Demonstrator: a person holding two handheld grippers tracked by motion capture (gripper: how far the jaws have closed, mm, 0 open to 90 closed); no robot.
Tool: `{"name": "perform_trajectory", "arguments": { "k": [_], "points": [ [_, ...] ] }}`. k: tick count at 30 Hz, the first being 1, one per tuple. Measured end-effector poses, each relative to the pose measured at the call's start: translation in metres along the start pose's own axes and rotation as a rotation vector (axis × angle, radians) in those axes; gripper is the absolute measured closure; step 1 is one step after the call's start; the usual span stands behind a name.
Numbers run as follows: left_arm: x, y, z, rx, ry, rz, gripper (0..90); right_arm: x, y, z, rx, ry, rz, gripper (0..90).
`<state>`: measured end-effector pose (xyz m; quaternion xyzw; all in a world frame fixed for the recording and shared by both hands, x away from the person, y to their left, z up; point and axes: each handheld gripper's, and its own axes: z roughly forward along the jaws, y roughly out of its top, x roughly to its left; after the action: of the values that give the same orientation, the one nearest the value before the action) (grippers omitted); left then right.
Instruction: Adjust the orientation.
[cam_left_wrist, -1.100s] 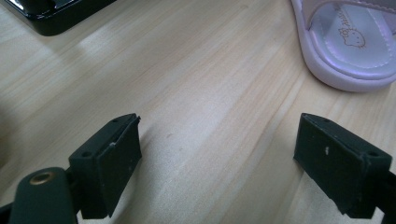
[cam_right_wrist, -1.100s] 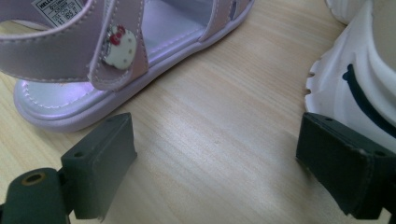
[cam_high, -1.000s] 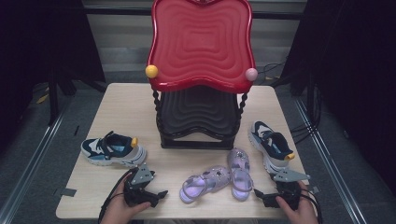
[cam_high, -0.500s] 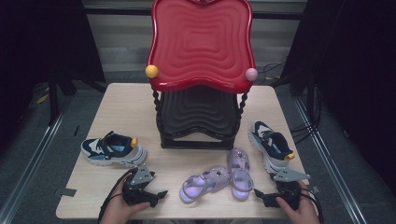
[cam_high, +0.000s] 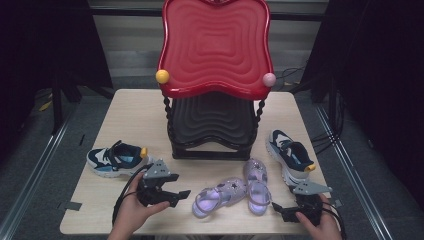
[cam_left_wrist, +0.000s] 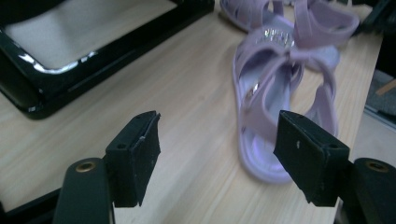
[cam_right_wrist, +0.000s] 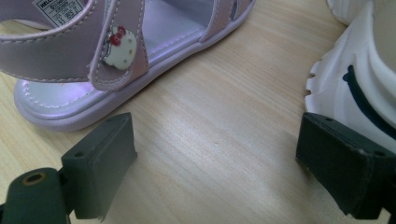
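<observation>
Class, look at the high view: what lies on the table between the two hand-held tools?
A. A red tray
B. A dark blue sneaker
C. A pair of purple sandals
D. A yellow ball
C: the purple sandals lie side by side between the left tool and the right tool.

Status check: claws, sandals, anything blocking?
Left claw open, jaws just been closing, nothing between them, aimed at near purple sandal. Right claw open, empty, by second sandal. Nothing in the way.

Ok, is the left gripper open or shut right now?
Open. The left gripper has just been closing, but its fingers stand apart over bare table, the purple sandal just ahead, untouched.
</observation>
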<state>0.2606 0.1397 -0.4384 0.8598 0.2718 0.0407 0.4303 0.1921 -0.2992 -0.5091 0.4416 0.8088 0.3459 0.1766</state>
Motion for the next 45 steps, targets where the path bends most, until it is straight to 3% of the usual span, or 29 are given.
{"name": "perform_trajectory", "arguments": {
  "k": [4, 9, 16, 18, 23, 40, 45],
  "points": [
    [-0.008, 0.009, 0.01, 0.034, -0.024, 0.019, 35.4, 0.0, 0.0, 0.0, 0.0, 0.0, 0.0, 11.1],
    [-0.016, 0.015, 0.027, 0.075, -0.066, 0.078, 41.2, 0.0, 0.0, 0.0, 0.0, 0.0, 0.0, 11.1],
    [-0.02, 0.021, 0.037, 0.079, -0.057, 0.111, 43.4, 0.0, 0.0, 0.0, 0.0, 0.0, 0.001, 11.1],
    [-0.021, 0.022, 0.04, 0.084, -0.068, 0.109, 49.9, 0.0, 0.0, 0.0, 0.0, 0.0, 0.001, 11.1],
    [-0.026, 0.025, 0.055, 0.145, -0.078, 0.154, 54.7, 0.0, 0.0, 0.0, 0.0, 0.0, 0.001, 11.1],
    [-0.031, 0.026, 0.072, 0.161, -0.074, 0.177, 61.0, 0.0, 0.0, 0.0, 0.0, 0.0, 0.001, 11.1],
    [-0.03, 0.024, 0.074, 0.158, -0.074, 0.16, 61.7, 0.0, 0.0, 0.0, 0.0, 0.0, 0.0, 11.1]
  ]
}}
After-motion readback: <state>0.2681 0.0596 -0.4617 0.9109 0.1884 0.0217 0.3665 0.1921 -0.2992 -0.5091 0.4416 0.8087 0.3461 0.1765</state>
